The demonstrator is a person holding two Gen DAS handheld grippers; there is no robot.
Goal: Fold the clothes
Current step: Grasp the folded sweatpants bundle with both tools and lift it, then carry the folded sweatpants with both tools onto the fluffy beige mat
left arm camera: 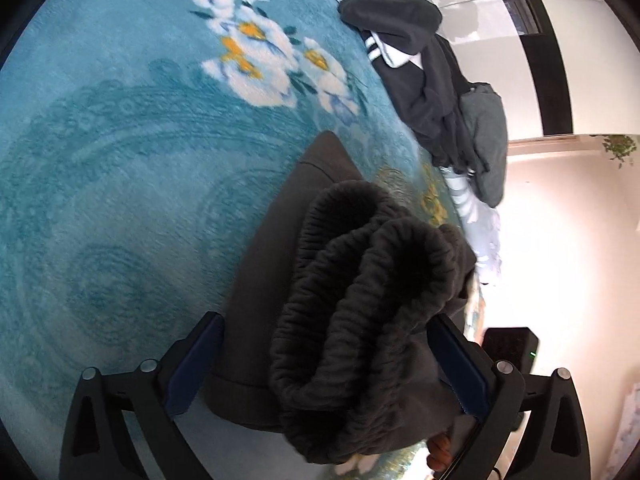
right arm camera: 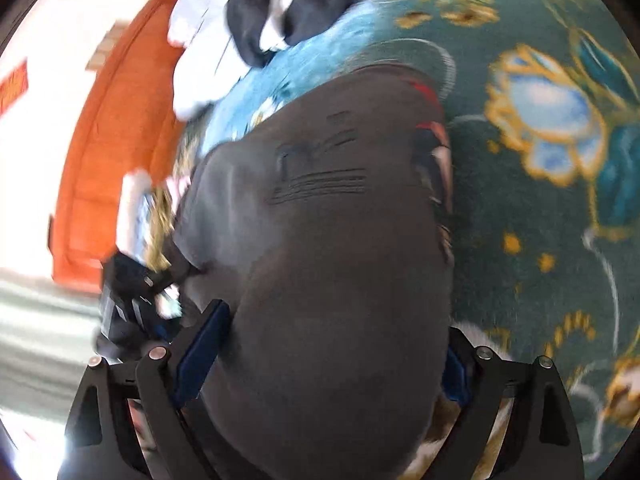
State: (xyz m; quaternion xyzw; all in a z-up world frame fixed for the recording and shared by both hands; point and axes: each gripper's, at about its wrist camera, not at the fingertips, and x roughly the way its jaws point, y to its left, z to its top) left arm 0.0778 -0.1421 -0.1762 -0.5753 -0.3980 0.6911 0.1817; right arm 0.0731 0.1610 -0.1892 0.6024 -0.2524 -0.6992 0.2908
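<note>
A dark grey garment, shorts or trousers with a gathered elastic waistband, lies on a teal flowered blanket. My left gripper has its jaws wide apart on either side of the bunched waistband, and the cloth lies between them. In the right wrist view the same grey garment fills the middle, with stitched lines on it. My right gripper also has its jaws wide, with the cloth bulging between them. The view is blurred.
A heap of dark and white clothes lies at the blanket's far edge; it also shows in the right wrist view. An orange door stands beyond the bed. A black device sits beside the bed edge.
</note>
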